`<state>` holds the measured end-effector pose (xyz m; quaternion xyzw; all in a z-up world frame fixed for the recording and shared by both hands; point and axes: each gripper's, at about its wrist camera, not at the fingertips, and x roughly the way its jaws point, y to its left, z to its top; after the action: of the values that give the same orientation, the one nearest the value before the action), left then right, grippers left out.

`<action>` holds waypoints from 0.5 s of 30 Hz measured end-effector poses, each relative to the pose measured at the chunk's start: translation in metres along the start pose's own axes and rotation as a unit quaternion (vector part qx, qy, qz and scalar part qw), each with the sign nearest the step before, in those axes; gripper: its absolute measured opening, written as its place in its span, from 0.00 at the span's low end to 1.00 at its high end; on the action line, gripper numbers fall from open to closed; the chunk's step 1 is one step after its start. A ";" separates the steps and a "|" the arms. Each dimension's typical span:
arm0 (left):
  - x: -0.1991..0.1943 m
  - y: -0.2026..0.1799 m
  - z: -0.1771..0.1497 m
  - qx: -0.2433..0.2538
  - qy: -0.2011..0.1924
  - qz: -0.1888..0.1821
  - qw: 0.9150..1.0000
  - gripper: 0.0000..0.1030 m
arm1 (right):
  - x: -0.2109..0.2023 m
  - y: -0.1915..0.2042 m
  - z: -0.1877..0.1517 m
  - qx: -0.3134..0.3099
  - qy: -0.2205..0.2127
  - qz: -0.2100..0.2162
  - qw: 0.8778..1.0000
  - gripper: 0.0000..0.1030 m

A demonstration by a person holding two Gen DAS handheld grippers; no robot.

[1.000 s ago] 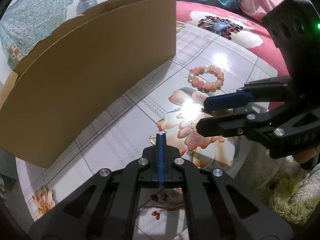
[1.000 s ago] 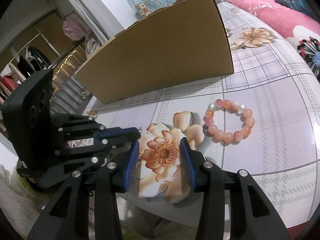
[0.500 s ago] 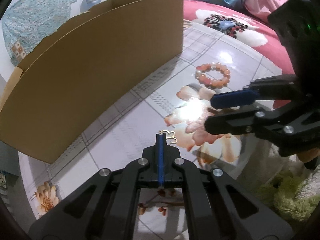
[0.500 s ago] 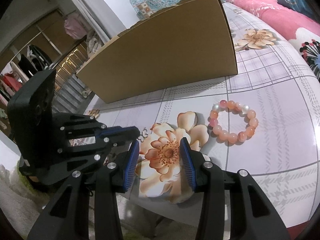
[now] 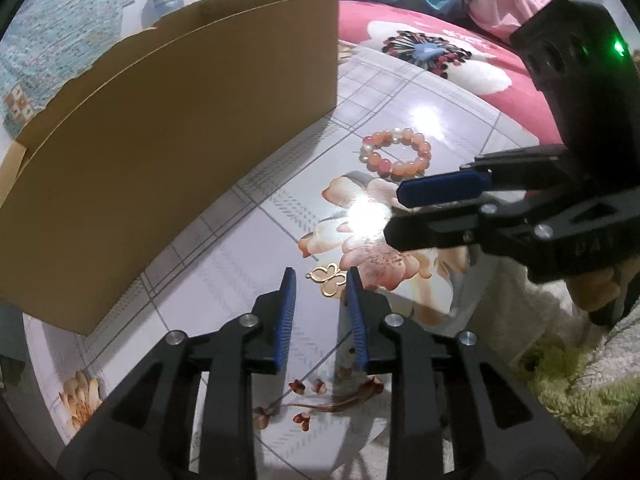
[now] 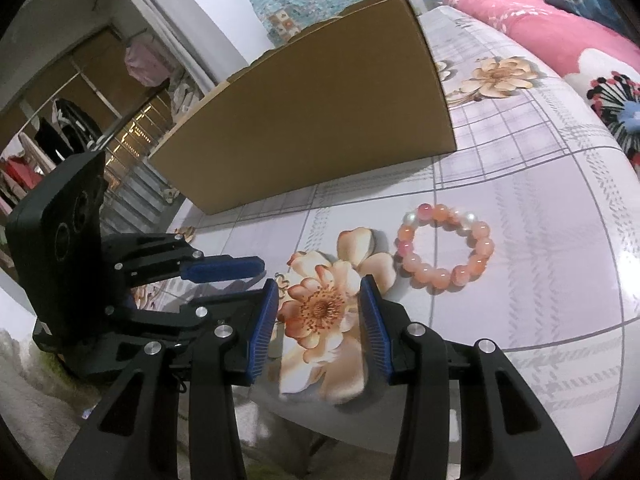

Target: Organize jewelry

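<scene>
wall (image 6: 192,12): white | wardrobe (image 6: 60,120): open, clothes hanging | bed (image 5: 460,72): pink floral bedding

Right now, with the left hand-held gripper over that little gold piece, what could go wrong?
The gold charm lies thin and flat on the glossy tablecloth just past the tips of the opening left hand-held gripper, not between the pads; closing may slide it away. The right hand-held gripper, open and empty, hangs close by, so the two tools could collide. Glare beside the charm may hide its edges.
</scene>
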<state>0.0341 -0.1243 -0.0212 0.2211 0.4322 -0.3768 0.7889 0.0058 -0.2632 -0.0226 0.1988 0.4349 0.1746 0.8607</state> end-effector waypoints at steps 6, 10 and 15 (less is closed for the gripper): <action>0.006 -0.001 0.005 0.019 0.014 -0.005 1.000 0.24 | -0.002 -0.005 -0.005 0.008 -0.002 0.001 1.000 0.41; 0.007 0.001 0.008 0.022 0.023 -0.017 0.999 0.24 | -0.003 -0.007 -0.006 0.010 -0.002 0.002 1.000 0.41; 0.008 0.001 0.010 0.033 0.032 -0.022 0.999 0.22 | -0.002 -0.006 -0.007 0.011 -0.003 0.002 1.000 0.41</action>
<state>0.0423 -0.1336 -0.0232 0.2492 0.4497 -0.4010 0.7582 -0.0004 -0.2676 -0.0277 0.2097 0.4336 0.1713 0.8594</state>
